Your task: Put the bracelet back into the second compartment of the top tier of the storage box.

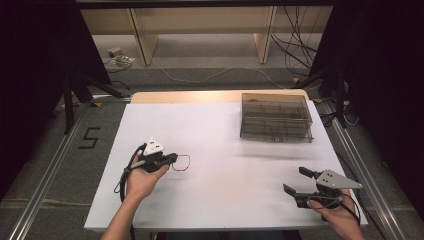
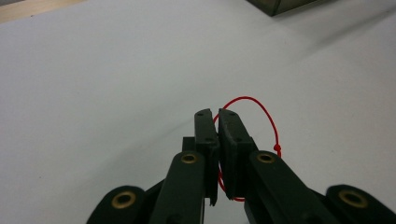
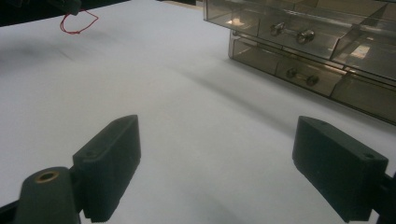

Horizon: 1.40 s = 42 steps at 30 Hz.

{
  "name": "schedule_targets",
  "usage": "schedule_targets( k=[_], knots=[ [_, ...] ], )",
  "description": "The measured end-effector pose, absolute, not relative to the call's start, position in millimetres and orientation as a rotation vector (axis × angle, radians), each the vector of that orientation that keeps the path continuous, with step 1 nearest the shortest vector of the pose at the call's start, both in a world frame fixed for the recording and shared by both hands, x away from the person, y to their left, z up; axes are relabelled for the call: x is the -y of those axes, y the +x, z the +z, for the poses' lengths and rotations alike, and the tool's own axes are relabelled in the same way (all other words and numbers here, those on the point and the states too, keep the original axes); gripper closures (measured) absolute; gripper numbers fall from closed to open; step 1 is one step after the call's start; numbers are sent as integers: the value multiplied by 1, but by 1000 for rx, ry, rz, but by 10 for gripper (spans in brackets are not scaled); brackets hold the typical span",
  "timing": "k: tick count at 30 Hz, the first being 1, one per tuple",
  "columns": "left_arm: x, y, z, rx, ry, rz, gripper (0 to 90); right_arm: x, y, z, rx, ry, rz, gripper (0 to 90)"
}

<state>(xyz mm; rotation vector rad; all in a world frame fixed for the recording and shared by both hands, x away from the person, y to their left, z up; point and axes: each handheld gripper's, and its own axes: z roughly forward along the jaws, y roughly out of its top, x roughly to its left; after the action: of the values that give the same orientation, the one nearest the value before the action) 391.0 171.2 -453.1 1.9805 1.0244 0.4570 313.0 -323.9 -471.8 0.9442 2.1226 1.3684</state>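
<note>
A white table (image 1: 220,150) carries a smoke-tinted clear plastic drawer box (image 1: 276,117) at its far right. In the right gripper view the box shows two stacked levels of drawers, each drawer with a pair of small round knobs on its front.

The left gripper (image 1: 172,158) sits over the near left part of the table, held in the person's left hand (image 1: 142,180), with its jaws pointing right. The left gripper view shows its jaws pressed almost together, a thin line of daylight between the pads, and a loop of red thread (image 2: 266,116) pinched between them. The loop bulges out past the jaw tips and to one side, with a small knot on its right strand, and a short piece shows again below the pads. In the high view the loop hangs just right of the jaw tips, close above the white surface; contact with the table cannot be confirmed. The thread lies well apart from the drawer box.

The right gripper (image 1: 296,181) is at the near right edge of the table, held in the person's right hand (image 1: 340,215), with its jaws pointing left. Its jaws stand wide apart with nothing between them, as the right gripper view confirms with bare white surface between the two pads.
</note>
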Motion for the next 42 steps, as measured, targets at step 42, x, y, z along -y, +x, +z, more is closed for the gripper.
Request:
schedule_targets(
  k=[42],
  knots=[
    [-117, 395, -437, -907, 1976, 444, 867, 323, 314, -472, -2131, 936, 1370, 161]
  ],
)
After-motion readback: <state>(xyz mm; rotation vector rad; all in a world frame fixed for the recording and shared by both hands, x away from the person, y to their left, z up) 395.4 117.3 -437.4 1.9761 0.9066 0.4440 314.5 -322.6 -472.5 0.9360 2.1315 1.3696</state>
